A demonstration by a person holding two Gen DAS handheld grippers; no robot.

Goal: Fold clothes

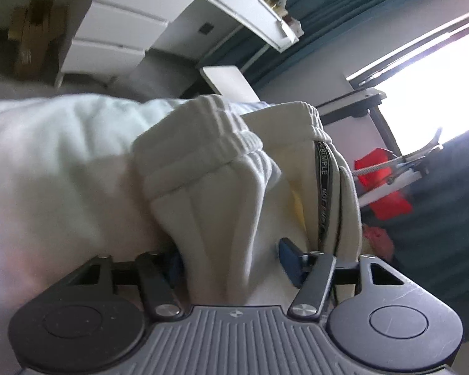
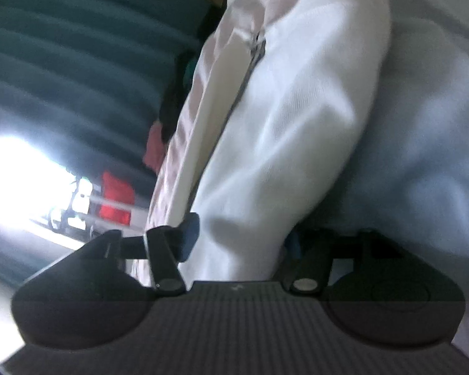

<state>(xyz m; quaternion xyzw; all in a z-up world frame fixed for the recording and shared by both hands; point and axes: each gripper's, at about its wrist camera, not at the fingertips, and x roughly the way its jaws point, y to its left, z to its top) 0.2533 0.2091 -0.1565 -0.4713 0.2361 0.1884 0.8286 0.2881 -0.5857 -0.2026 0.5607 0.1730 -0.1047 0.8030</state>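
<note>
Two claws: both of yours have cloth bunched between the fingers.
Left gripper [image 1: 231, 261]: jaws about half spread. The blue pads [image 1: 289, 259] flank a thick fold of the cream garment [image 1: 203, 168]; the left pad is mostly buried and the right one shows a gap, so you cannot tell if they pinch.
Garment: ribbed elastic waistband [image 1: 203, 131] stands up ahead, black lettered drawstring [image 1: 323, 193] trailing down by your right finger.
Right gripper [image 2: 240, 237]: jaws partly spread around a white fabric bundle [image 2: 281, 125]; blurred, grip unclear.
Beyond: white bedding [image 1: 47, 156], teal curtain [image 2: 62, 62], white drawers [image 1: 115, 31], bright window [image 1: 437, 72].
</note>
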